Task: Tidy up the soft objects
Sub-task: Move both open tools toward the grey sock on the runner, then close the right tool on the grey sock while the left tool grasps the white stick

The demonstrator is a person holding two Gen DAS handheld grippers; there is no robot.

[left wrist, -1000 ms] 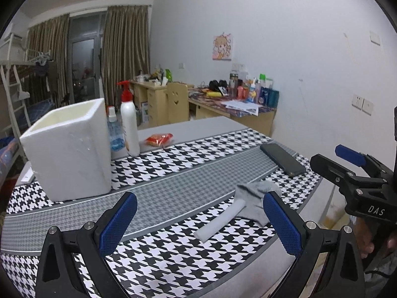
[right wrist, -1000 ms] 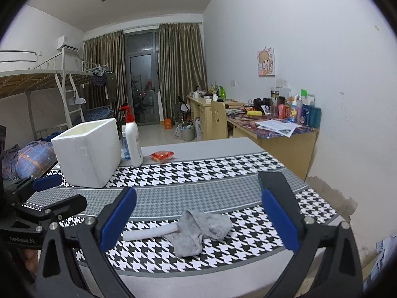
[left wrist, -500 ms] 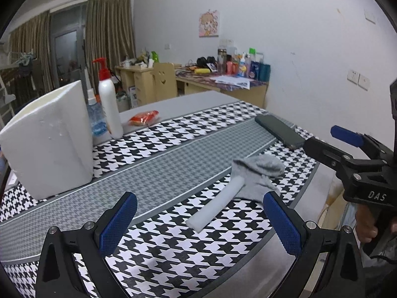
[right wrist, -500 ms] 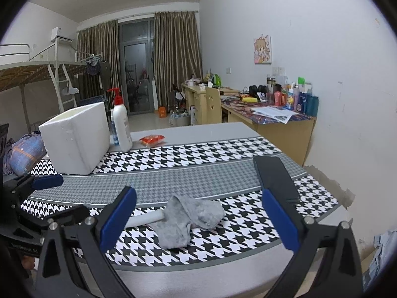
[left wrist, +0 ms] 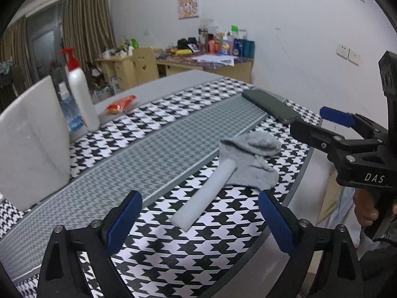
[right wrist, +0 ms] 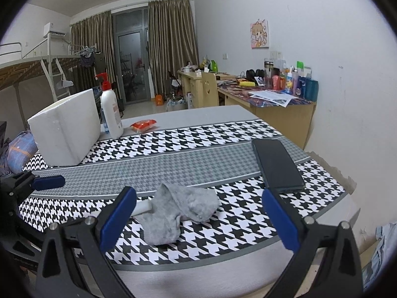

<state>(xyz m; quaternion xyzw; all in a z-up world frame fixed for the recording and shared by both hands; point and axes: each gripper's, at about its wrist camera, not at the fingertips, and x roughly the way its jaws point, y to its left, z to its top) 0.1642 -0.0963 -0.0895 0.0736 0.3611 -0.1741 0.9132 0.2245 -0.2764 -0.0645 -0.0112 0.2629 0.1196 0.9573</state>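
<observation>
A crumpled grey sock (left wrist: 250, 159) (right wrist: 183, 211) lies near the table's front edge on the houndstooth cloth. A pale foam stick (left wrist: 206, 196) (right wrist: 142, 207) lies with one end under or against the sock. My left gripper (left wrist: 198, 219) is open and empty, just short of the stick's near end. My right gripper (right wrist: 198, 213) is open and empty, its jaws either side of the sock and above the table edge. It also shows in the left wrist view (left wrist: 320, 126), right of the sock. The left gripper shows at the left of the right wrist view (right wrist: 44, 182).
A white foam box (left wrist: 29, 144) (right wrist: 65, 134) stands at the back left. A white pump bottle (left wrist: 80, 94) (right wrist: 111, 114) and an orange packet (left wrist: 121, 104) (right wrist: 144, 125) are beside it. A dark phone (left wrist: 270, 109) (right wrist: 276, 165) lies right of the sock.
Both grippers have moved forward and lower toward the sock and stick. Both stay open. Nothing on the table has moved.
</observation>
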